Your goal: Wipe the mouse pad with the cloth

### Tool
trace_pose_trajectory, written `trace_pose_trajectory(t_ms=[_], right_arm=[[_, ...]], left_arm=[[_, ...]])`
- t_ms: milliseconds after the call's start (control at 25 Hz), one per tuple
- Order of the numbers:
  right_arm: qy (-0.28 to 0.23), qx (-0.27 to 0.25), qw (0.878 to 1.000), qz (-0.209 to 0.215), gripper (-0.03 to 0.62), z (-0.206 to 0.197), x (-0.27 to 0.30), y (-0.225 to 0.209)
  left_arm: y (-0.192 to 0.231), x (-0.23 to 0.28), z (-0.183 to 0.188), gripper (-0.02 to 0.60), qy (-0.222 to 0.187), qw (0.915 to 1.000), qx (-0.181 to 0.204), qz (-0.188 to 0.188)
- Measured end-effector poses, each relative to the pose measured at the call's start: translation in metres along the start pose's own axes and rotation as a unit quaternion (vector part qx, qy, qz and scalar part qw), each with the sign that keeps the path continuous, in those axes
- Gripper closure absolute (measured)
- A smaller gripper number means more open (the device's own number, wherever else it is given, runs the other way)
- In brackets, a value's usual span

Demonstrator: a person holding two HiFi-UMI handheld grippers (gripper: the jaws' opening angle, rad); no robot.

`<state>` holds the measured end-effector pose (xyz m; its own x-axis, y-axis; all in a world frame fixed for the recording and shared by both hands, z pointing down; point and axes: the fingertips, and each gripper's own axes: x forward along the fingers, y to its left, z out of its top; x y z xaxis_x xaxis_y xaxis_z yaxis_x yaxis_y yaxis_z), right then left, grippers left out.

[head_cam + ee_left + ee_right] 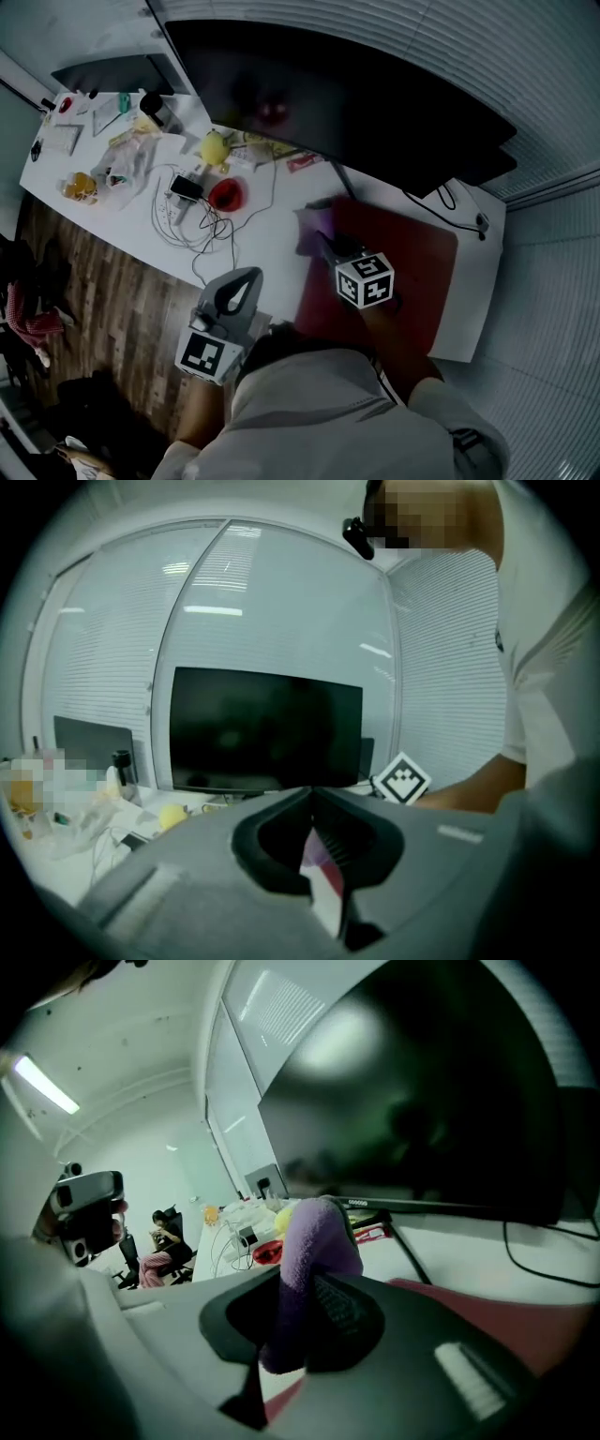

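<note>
A person seated at a white desk presses a purple cloth against the near-left corner of the red mouse pad, which lies at the right of the desk in front of a large dark monitor. The right gripper has its jaws clamped on the cloth, a fold of which bulges up between them in the right gripper view. The left gripper is held off the desk's near edge, over the wooden floor, its jaw tips closed together on nothing. Cables, a red object and a yellow object clutter the desk's left half.
</note>
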<state>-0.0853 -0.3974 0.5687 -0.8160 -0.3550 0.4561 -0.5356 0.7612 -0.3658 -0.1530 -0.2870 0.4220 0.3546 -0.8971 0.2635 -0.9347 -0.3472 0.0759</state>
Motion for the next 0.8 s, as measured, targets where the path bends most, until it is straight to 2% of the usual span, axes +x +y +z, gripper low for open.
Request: trace_pose_trajectory(t_ms=[120,360,520,800], right_arm=[[0.029,0.009,0.999,0.015,0.543,-0.015,0.038,-0.014],[0.066,0.039,0.996,-0.033,0.543,-0.047,0.065,-0.062],[0.077,0.069,0.991,-0.081,0.543,-0.062,0.048,-0.100],[0.092,0.078,0.978,-0.172,0.539,-0.089,-0.009,-0.163]], left_arm=[[0.006,0.009,-0.013,0.578,0.022,0.9996,-0.011,0.013],[0.010,0.030,-0.021,0.578,0.023,0.9997,-0.010,0.006],[0.005,0.046,-0.021,0.578,0.026,0.9995,-0.006,-0.016],[-0.022,0.069,-0.018,0.578,0.025,0.9978,-0.002,-0.062]])
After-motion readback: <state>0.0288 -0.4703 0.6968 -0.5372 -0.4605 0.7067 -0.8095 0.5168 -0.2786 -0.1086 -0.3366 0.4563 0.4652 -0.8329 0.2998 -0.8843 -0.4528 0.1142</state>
